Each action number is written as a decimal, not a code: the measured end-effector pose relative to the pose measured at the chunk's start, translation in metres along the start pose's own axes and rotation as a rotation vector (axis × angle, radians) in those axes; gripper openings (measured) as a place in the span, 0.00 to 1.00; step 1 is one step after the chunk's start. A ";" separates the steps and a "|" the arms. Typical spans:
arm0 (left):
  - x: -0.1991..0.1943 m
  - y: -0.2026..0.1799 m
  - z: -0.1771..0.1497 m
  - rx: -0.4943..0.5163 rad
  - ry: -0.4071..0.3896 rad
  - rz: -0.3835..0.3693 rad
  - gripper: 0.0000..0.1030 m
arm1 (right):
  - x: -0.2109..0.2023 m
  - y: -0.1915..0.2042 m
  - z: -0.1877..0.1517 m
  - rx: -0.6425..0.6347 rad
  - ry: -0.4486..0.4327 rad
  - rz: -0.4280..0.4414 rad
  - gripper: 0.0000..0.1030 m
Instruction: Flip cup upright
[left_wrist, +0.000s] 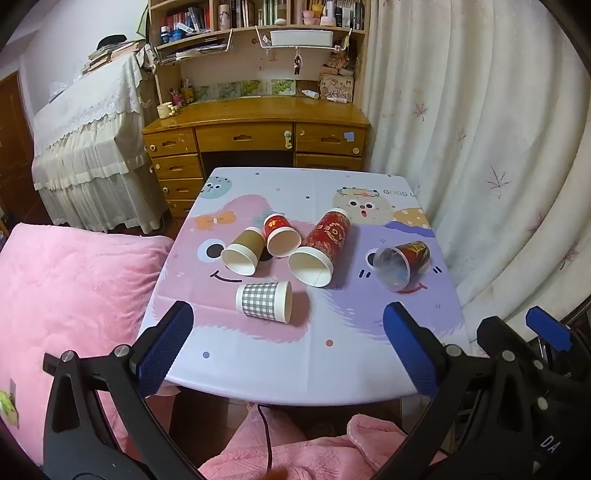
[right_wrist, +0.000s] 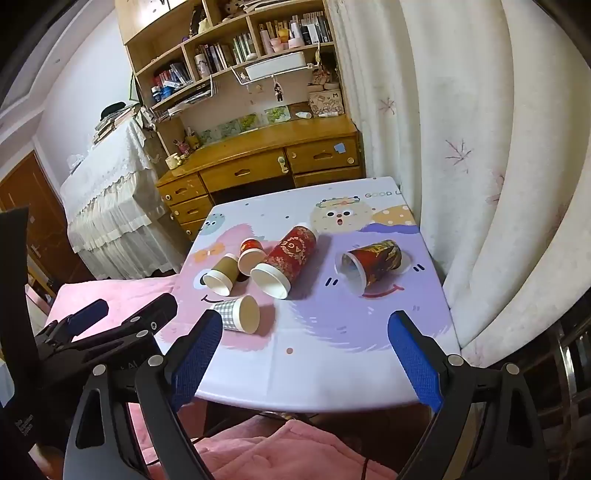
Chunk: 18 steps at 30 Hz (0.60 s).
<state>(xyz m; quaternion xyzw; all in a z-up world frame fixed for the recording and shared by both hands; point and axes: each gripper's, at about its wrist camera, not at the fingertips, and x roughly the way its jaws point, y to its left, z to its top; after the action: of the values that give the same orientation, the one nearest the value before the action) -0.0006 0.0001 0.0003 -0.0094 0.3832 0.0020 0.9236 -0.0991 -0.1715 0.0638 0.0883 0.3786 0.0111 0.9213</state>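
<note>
**Cups lie toppled on cartoon tabletop, both tongs released**

Table (left_wrist: 332, 369) with a pastel cartoon cloth carries five cups, all on their sides. Beyond its far edge stands a wooden desk (left_wrist: 255, 125) under a bookshelf (left_wrist: 255, 22); a pale curtain (left_wrist: 480, 147) hangs along the right, and a pink blanket (left_wrist: 74, 295) lies to the left.

Largest of the cups is the tall red cup (left_wrist: 325, 243), mouth toward the camera, near the table's middle. To its right, apart from the rest, lies the clear-rimmed dark cup (left_wrist: 402, 264). Left of the tall one are the small red cup (left_wrist: 280, 236) and the brown cup (left_wrist: 243, 251), close together, mouths facing the camera. Nearest the front edge lies the checked cup (left_wrist: 264, 301), its mouth pointing right.

The left gripper (left_wrist: 288, 350) hovers above the table's near edge, blue pads spread wide, holding nothing. The right gripper (right_wrist: 306, 354) hangs likewise over the near edge, pads wide apart and empty, with the checked cup just beyond its left finger.
</note>
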 end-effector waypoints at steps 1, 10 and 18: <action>0.000 0.000 0.000 -0.001 0.004 -0.002 0.99 | 0.000 0.001 0.000 -0.001 0.001 -0.003 0.90; 0.007 0.009 -0.003 -0.009 0.028 0.002 0.99 | 0.008 0.005 -0.001 0.006 0.030 0.018 0.90; 0.003 0.006 -0.003 -0.010 0.021 0.008 0.99 | 0.012 0.005 -0.003 0.003 0.038 0.005 0.91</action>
<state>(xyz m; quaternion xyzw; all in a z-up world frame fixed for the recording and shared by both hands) -0.0007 0.0059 -0.0036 -0.0127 0.3928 0.0074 0.9195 -0.0922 -0.1654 0.0545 0.0905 0.3957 0.0144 0.9138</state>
